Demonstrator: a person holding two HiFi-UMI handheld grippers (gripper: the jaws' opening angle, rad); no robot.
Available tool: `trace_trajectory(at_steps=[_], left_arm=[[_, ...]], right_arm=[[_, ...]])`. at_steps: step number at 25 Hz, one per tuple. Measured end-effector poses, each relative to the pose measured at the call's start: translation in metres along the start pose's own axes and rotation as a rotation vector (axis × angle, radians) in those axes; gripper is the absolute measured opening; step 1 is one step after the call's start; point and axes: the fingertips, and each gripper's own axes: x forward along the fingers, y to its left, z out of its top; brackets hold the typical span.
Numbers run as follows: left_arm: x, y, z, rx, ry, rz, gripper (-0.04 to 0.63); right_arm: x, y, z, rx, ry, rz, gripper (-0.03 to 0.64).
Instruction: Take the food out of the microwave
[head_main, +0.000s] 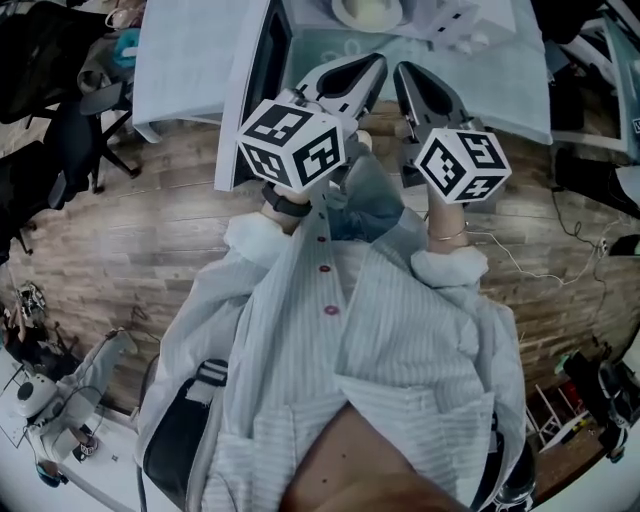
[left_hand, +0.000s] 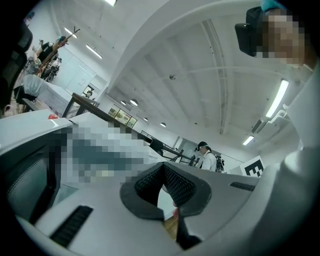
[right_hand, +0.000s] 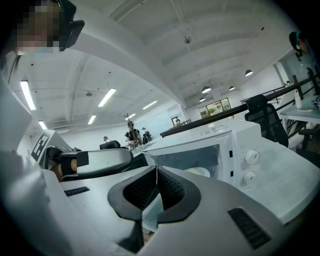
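Observation:
A white microwave (head_main: 450, 22) stands on a cloth-covered table (head_main: 190, 60) with its door (head_main: 255, 90) swung open to the left. Inside it a white plate of pale food (head_main: 368, 12) shows. My left gripper (head_main: 372, 66) and right gripper (head_main: 407, 78) are side by side in front of the opening, both shut with nothing between the jaws. In the right gripper view the shut right gripper (right_hand: 156, 174) points at the microwave (right_hand: 220, 145), and the plate (right_hand: 199, 172) sits in the cavity. The left gripper view shows the shut left gripper (left_hand: 163, 175) beside the door (left_hand: 30, 175).
The microwave's two dials (right_hand: 250, 157) are on its right side. An office chair (head_main: 60, 130) stands left of the table on the wooden floor (head_main: 150, 230). Cables (head_main: 570, 240) lie at the right. Another chair (right_hand: 262, 112) and people (left_hand: 205, 155) are in the background.

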Motion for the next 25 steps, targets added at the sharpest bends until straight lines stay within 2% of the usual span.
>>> trace_trajectory(at_steps=[15,25], left_arm=[[0.094,0.061,0.054,-0.020,-0.072,0.146,0.008],[0.119,0.076,0.053,-0.029,-0.090,0.207,0.008]], right_arm=[[0.080,-0.073,0.057,-0.022,0.067,0.132,0.032],[0.098,-0.097,0.065,-0.035,0.092,0.190,0.032]])
